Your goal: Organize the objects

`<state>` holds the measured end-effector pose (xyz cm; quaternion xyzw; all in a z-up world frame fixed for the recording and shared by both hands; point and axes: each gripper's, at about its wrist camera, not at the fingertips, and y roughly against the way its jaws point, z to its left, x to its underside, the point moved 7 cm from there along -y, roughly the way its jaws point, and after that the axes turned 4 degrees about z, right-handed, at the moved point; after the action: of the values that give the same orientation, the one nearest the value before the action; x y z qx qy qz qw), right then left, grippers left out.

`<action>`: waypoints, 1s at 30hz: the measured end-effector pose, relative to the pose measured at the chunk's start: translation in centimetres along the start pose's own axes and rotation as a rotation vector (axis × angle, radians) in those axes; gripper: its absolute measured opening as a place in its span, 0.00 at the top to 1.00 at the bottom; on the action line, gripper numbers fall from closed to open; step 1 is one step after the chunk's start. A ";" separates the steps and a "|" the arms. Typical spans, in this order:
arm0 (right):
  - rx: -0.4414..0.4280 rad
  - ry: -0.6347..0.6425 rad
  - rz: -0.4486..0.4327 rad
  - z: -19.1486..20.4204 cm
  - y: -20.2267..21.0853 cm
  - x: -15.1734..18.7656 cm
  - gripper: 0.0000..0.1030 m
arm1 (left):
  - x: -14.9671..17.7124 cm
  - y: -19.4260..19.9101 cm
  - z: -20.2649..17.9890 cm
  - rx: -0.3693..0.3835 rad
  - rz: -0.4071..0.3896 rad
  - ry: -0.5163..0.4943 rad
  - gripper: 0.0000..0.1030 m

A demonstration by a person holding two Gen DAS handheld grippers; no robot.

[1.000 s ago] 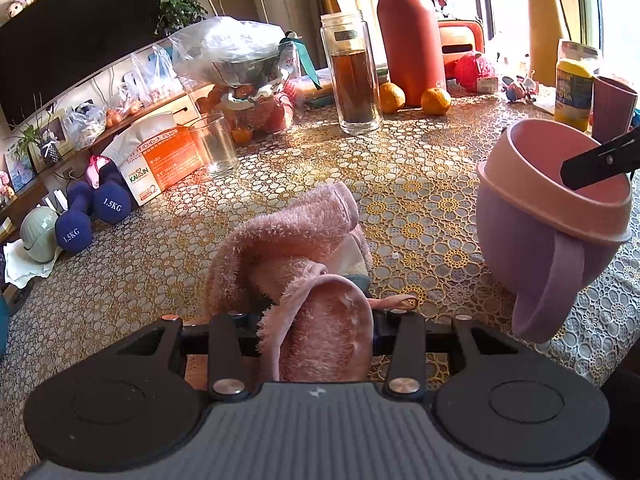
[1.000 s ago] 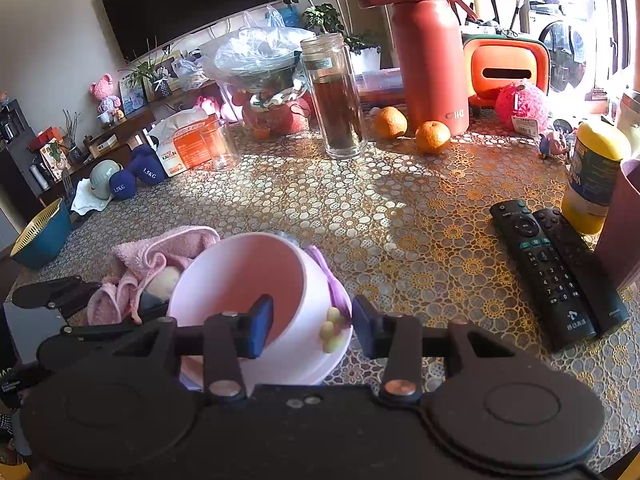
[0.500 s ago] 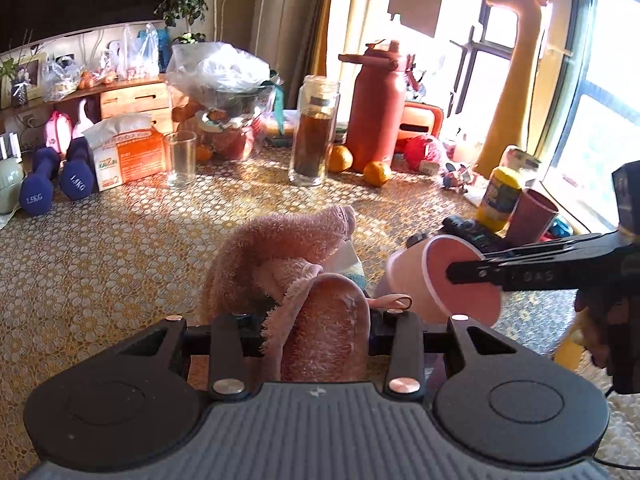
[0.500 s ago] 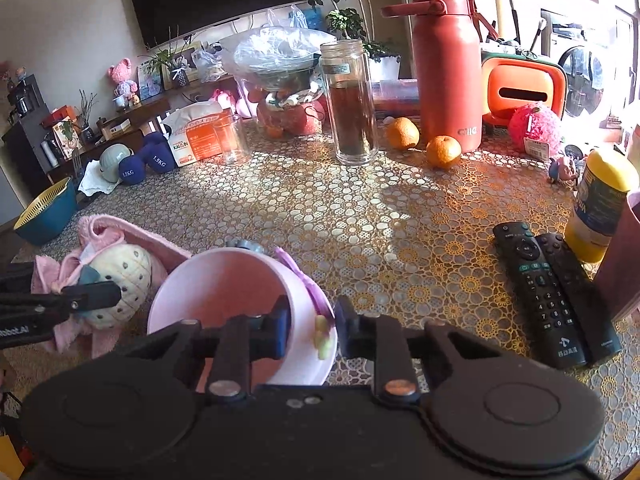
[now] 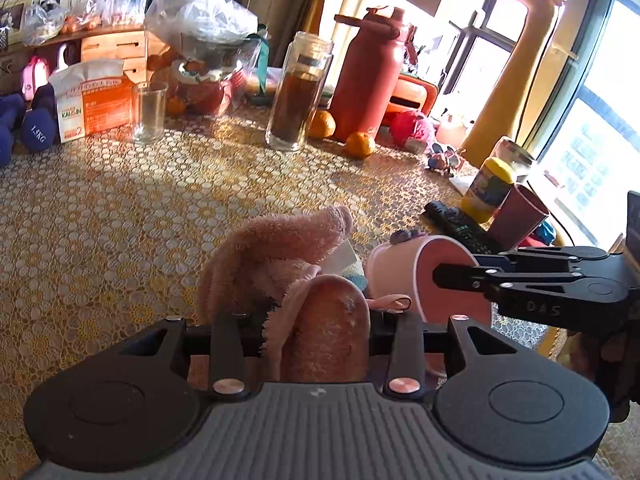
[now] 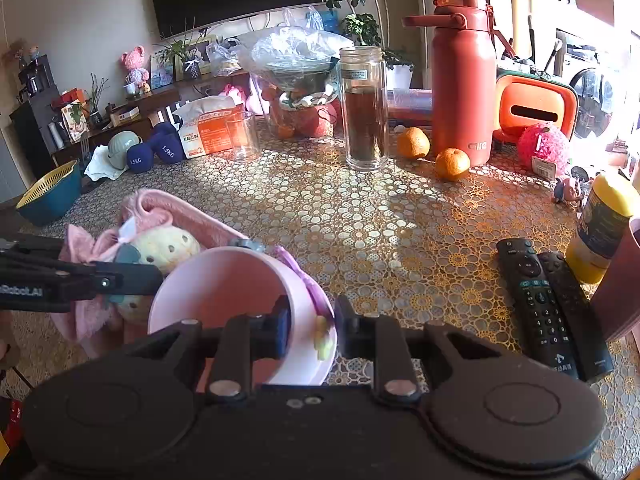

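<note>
Pink plush toy (image 5: 280,256) pinched in the left tool (image 5: 316,328), hanging over the near bench (image 5: 120,216) edge, just beside the pink cup (image 6: 236,300). Right tool (image 6: 310,328) pinches the cup's wall, one finger inside, cup tipped mouth toward the toy. Open lace-covered bench stretches ahead. Two remotes (image 6: 548,304) lie to the right, a yellow bottle (image 6: 604,228) behind them; tea jar (image 6: 366,108), red flask (image 6: 464,80) and oranges (image 6: 452,164) line the far side.

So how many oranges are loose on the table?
2. One orange sits between the glass jar and the red flask; another orange lies in front of the flask. More may sit inside the plastic bag.
</note>
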<state>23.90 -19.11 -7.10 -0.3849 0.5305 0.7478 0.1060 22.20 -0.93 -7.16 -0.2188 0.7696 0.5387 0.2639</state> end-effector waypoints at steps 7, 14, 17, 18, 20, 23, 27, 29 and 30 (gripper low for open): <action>-0.013 0.021 -0.004 -0.3 0.2 0.4 0.79 | 0.8 0.9 0.9 -0.018 -0.008 -0.014 0.62; -0.039 0.103 -0.022 -0.1 0.7 0.9 0.80 | 0.4 2.0 -0.9 -0.024 -0.026 -0.098 0.62; -0.062 0.141 -0.036 0.1 1.0 1.2 0.80 | 0.2 1.4 -1.3 -0.019 -0.010 -0.103 0.62; -0.064 0.151 -0.039 0.0 1.1 1.3 0.80 | 0.2 1.2 -1.4 -0.015 -0.010 -0.102 0.62; -0.077 0.165 -0.046 -0.2 1.2 1.5 0.80 | 0.1 1.1 -1.7 0.003 -0.012 -0.097 0.62; -0.102 0.171 -0.050 -0.8 1.2 1.8 0.80 | -0.1 0.8 -2.2 0.031 -0.006 -0.091 0.62; -0.104 0.192 -0.042 -1.7 0.9 2.3 0.81 | -0.3 0.3 -3.3 0.045 -0.001 -0.119 0.62; -0.104 0.193 -0.036 -2.1 0.7 2.6 0.81 | -0.3 0.0 -3.9 0.057 0.007 -0.135 0.62; -0.105 0.192 -0.035 -2.2 0.7 2.7 0.81 | -0.3 -0.1 -4.2 0.058 0.008 -0.142 0.62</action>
<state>22.72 -22.02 -8.80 -0.4692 0.4914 0.7322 0.0476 21.73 -4.92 -5.88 -0.1689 0.7650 0.5315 0.3220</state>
